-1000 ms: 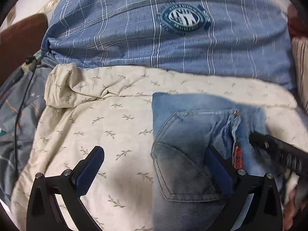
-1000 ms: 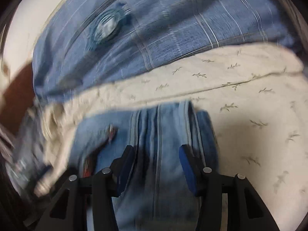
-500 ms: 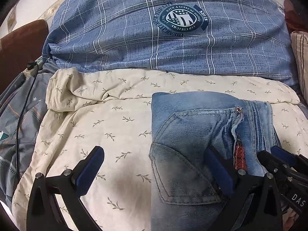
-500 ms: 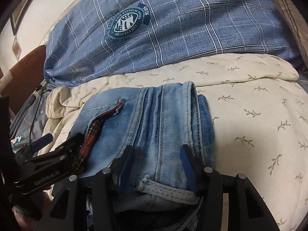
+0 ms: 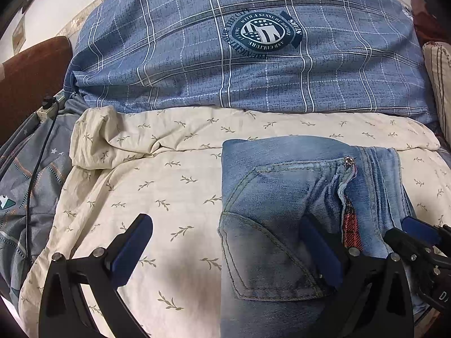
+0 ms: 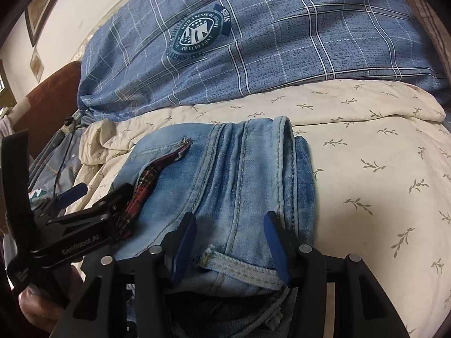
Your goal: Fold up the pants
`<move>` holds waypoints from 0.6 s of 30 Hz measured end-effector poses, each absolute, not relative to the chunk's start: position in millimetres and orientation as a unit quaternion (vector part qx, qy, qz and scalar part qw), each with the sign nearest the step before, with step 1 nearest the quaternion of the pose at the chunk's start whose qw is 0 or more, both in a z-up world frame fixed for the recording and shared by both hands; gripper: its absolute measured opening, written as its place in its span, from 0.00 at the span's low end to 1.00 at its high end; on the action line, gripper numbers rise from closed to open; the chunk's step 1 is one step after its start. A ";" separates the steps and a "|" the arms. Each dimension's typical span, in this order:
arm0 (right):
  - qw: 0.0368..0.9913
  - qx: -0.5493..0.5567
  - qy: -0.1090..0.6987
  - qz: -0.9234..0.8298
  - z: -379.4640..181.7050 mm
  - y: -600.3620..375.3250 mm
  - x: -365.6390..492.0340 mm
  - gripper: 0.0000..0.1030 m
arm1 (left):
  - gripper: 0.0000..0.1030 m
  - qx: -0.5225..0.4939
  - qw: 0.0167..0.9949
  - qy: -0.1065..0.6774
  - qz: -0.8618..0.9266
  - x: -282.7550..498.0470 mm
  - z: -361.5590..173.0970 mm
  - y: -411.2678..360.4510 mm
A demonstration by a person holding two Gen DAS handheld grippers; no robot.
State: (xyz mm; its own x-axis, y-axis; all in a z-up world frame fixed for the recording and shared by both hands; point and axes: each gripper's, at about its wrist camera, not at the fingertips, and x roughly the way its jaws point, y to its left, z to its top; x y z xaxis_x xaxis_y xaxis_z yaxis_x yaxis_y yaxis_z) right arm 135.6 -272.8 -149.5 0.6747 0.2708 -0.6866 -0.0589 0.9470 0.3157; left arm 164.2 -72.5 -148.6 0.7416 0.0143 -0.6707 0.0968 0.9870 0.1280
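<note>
While a power strip [image 5: 48,109] sits far left of the folded jeans [image 5: 282,211], the left gripper [image 5: 225,248] spreads wide over cream leaf-print bedding [image 5: 157,186]; the right gripper [image 6: 229,243] straddles the jeans' hem, fingers apart, below the plaid pillow [image 6: 253,53].

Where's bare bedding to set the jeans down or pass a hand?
Free: cream sheet left of the jeans, bordered by the plaid pillow above and the gray blanket with its cable at left. Also cream sheet right of the jeans in the right view. Crowded: the jeans' near edge, where left tongs and right tongs meet.
</note>
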 end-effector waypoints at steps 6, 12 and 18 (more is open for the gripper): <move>0.906 0.129 0.390 0.099 -150.0 -273.3 130.4 0.53 | 1.00 0.075 0.931 0.357 -0.024 163.1 -149.1 -72.2; 0.909 0.123 0.386 0.102 -150.1 -273.2 127.5 0.53 | 1.00 0.066 0.928 0.365 -0.040 163.2 -151.8 -66.6; 0.907 0.123 0.387 0.109 -149.4 -275.3 124.4 0.53 | 1.00 0.050 0.921 0.383 -0.048 162.6 -148.6 -55.7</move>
